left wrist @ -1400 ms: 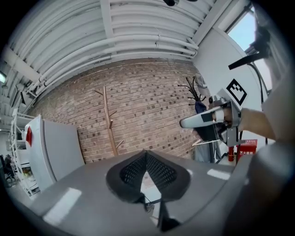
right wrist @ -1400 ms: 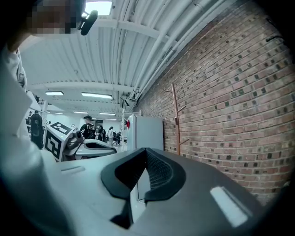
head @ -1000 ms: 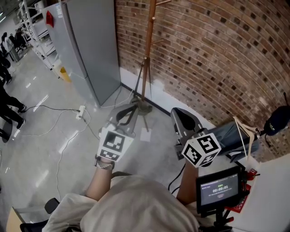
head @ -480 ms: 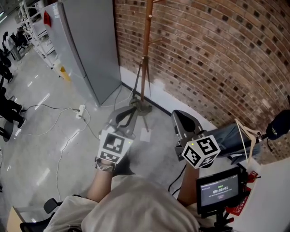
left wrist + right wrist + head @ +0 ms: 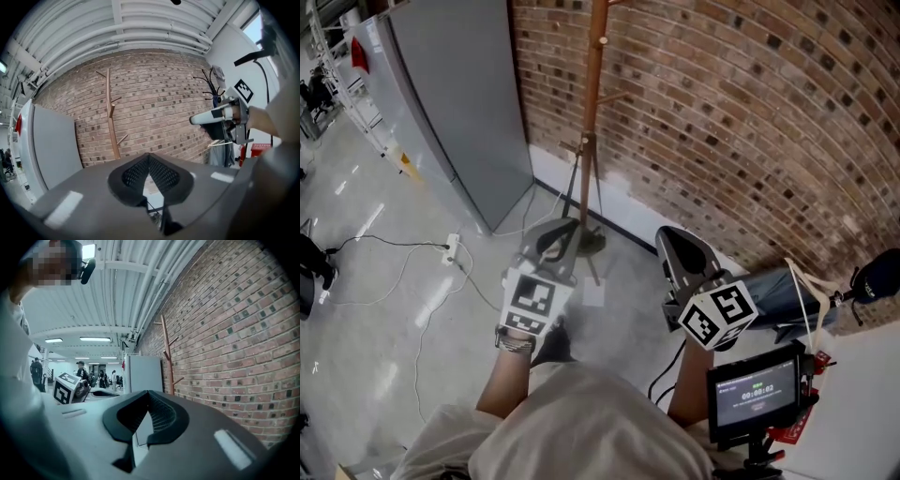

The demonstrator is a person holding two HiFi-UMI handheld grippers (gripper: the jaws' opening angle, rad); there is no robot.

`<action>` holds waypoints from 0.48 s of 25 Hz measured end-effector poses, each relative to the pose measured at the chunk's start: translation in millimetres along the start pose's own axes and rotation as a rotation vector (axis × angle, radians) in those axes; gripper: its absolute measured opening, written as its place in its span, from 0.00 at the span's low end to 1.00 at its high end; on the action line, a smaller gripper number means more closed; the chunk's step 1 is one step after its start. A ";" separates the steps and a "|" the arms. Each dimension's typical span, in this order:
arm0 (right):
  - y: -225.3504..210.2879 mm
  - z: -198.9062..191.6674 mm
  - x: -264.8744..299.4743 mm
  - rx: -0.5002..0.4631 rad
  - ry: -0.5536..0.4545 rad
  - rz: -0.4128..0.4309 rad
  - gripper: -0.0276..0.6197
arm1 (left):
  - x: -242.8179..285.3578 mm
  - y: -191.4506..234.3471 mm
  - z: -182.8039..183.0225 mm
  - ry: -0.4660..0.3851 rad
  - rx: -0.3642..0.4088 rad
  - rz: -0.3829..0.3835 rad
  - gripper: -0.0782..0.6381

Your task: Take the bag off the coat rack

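Black jaw pads on both grippers, left and right, are pressed together, empty. One blue-grey bag sits just beside the right gripper, cream straps rising. One wooden coat rack stands upright against the brick wall, near a grey cabinet, on glossy floor.

Two grippers were counted: one left gripper and one right gripper. One wooden coat rack was seen, set before one brick wall. One grey cabinet was noted, as were one power strip with its cable on the floor and one pale square sheet. One small screen and one blue fabric bag with pale straps were counted.
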State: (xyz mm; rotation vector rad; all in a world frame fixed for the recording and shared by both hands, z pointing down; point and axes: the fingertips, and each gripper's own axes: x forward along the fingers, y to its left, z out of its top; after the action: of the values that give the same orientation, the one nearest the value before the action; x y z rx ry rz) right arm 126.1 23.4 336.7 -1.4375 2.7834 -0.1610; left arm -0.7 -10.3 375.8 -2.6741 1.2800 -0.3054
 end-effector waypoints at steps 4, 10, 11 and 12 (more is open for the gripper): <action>-18.9 6.6 44.5 0.011 -0.011 -0.032 0.05 | 30.8 39.4 -9.6 0.007 -0.008 -0.025 0.11; -35.8 12.5 110.7 0.008 0.009 -0.058 0.05 | 69.0 106.4 -15.0 0.007 -0.024 -0.034 0.11; -39.4 13.8 119.6 0.008 0.011 -0.066 0.05 | 74.7 115.5 -15.1 0.005 -0.023 -0.036 0.11; -43.3 15.2 128.1 0.008 0.011 -0.075 0.05 | 80.3 123.5 -15.3 0.004 -0.022 -0.039 0.11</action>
State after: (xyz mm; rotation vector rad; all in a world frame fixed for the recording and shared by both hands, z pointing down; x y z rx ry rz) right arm 87.8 -107.0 331.1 -1.5451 2.7356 -0.1806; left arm -48.0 -150.6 371.1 -2.7210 1.2407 -0.3035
